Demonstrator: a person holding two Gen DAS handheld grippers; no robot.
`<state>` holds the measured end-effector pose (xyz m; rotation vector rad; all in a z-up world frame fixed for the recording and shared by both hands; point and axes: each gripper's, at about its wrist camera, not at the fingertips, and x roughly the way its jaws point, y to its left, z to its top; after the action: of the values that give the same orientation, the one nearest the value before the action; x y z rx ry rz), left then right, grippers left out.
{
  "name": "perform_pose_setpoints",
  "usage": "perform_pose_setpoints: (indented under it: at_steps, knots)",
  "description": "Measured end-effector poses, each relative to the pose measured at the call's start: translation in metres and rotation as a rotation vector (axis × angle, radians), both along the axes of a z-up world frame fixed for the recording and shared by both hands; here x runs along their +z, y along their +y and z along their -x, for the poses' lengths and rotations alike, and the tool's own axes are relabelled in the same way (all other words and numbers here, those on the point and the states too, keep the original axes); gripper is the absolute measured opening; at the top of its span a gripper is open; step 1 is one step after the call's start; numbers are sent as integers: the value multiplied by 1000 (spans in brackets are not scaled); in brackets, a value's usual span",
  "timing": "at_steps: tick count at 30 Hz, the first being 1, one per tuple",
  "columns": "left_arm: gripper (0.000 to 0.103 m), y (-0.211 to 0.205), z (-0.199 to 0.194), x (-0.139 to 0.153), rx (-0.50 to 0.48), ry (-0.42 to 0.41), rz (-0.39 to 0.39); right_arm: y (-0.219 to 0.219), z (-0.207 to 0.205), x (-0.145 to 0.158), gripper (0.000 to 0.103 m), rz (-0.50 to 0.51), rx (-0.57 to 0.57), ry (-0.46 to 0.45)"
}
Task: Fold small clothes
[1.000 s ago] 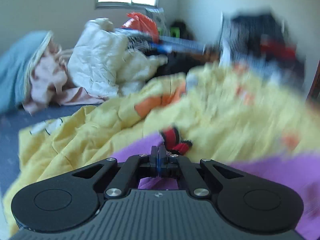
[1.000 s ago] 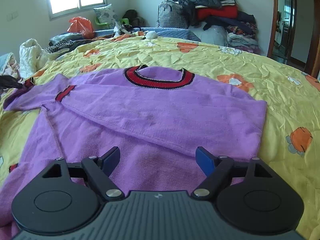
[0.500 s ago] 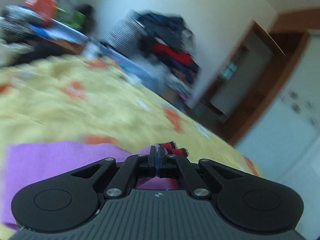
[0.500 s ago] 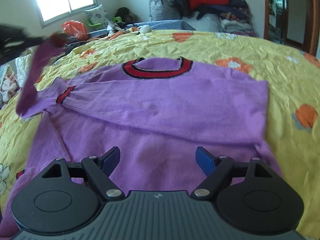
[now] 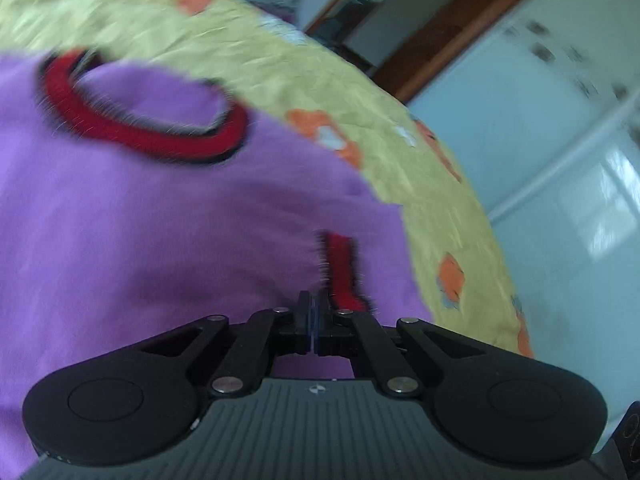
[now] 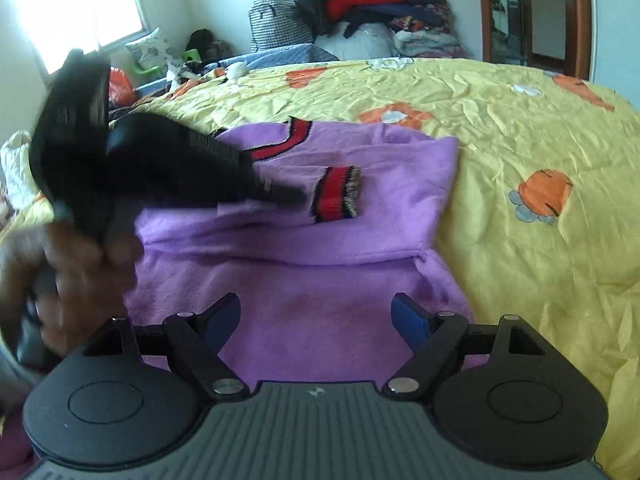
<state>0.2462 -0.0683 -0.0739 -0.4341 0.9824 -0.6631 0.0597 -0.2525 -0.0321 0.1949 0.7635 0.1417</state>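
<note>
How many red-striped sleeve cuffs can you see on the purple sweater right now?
1. The cuff lies across the sweater's chest, below the collar, at the left gripper's tip. The other sleeve's cuff may be hidden.

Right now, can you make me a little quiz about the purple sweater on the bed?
1. True or false: the right gripper is open.
2. What is the left gripper shut on? A) the red cuff B) the collar C) nothing
3. What lies under the purple sweater?

Key: 1 true; 2 A; 3 the yellow flowered bedspread.
</note>
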Motion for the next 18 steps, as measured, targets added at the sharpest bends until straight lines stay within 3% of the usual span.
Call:
perform_pose_setpoints:
  at_steps: [2,5,6,9,11,13,16,17,18]
  knots:
    - [6,32,1,7,62,3,44,-6,-8,3,83,-30,-10,-28]
    - [38,98,10,31,188,-70,30,-25,-31,5,83,-215,-31,-49]
    - [50,121,14,37,232,-105,11,-31,-42,2,83,-275,-41,-44]
    - [60,190,24,52,362,-163,-90,-42,-78,-7,82,-364,-87,2]
    - [66,227,26,50,417,-144,-132,-47,-97,-17,70,-381,-141,35]
    - [70,255,26,43,463,-106,-188,-55,-109,-28,50,-456,-175,64]
    - [74,287,30,37,516,-56,-217,-50,-120,-30,45,-472,-147,83]
    - [74,293,31,36,527,-46,-216,-46,-123,-31,39,-477,-120,94]
    - [75,296,35,37,532,-46,-212,-41,-128,-33,21,-488,-90,119]
